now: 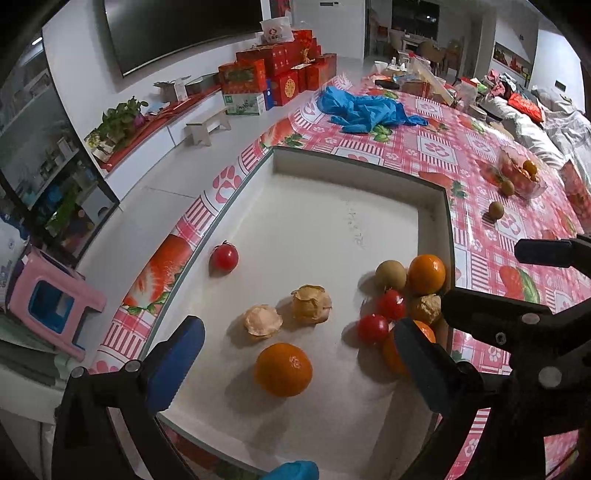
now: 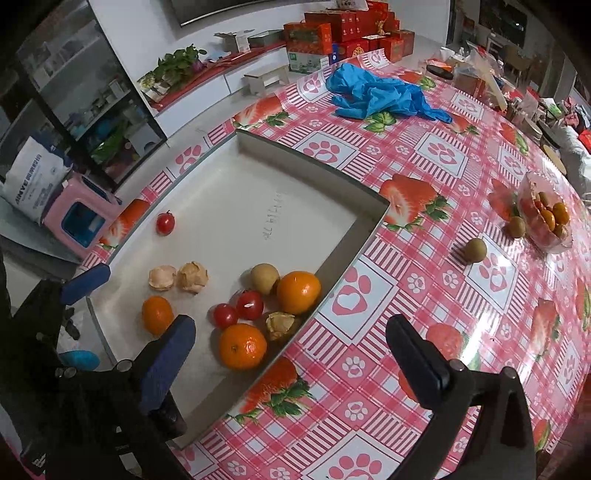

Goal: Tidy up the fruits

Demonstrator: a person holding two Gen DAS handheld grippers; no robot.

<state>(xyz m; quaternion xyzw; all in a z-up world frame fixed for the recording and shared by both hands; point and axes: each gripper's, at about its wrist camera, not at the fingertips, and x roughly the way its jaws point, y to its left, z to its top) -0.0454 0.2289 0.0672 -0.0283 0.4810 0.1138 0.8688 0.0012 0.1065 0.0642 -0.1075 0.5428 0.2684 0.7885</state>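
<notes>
Nine fruits lay in the shallow white tray (image 2: 258,162) on the strawberry-print tablecloth (image 2: 424,302), sorting apparently well under way but unfinished. In the right wrist view, a cluster sat against the tray's wall at about 5 o'clock: an orange (image 2: 298,291), a brownish round fruit (image 2: 265,278) touching it at 10 o'clock, two cherry tomatoes (image 2: 250,304) side by side, a husked physalis (image 2: 280,325) and a second orange (image 2: 242,346) nearest the camera. Two more husked fruits (image 2: 192,277) rested together toward 9 o'clock of the cluster, with a third orange (image 2: 157,315) just below them. A lone cherry tomato (image 2: 165,223) stood well apart at 11 o'clock, near the tray's left wall.

Like fruits were not yet grouped, by the look of it. Outside the tray, two brown round fruits (image 2: 475,250) lay loose on the cloth at 2 o'clock, beside a clear plastic container (image 2: 546,218) holding small oranges and tomatoes, so more may have remained to be brought over.

Both hand-held grippers were released and grasped nothing. The left gripper (image 1: 295,365) hovered over the tray with its jaws spread wide around the near orange (image 1: 283,369) without touching it. The right gripper (image 2: 291,354) hung over the tray's right rim, one finger above the tray floor, the other above the cloth.

Blue disposable gloves (image 2: 376,96) lay crumpled at 12 o'clock; red gift boxes (image 2: 340,33) were stacked beyond.
</notes>
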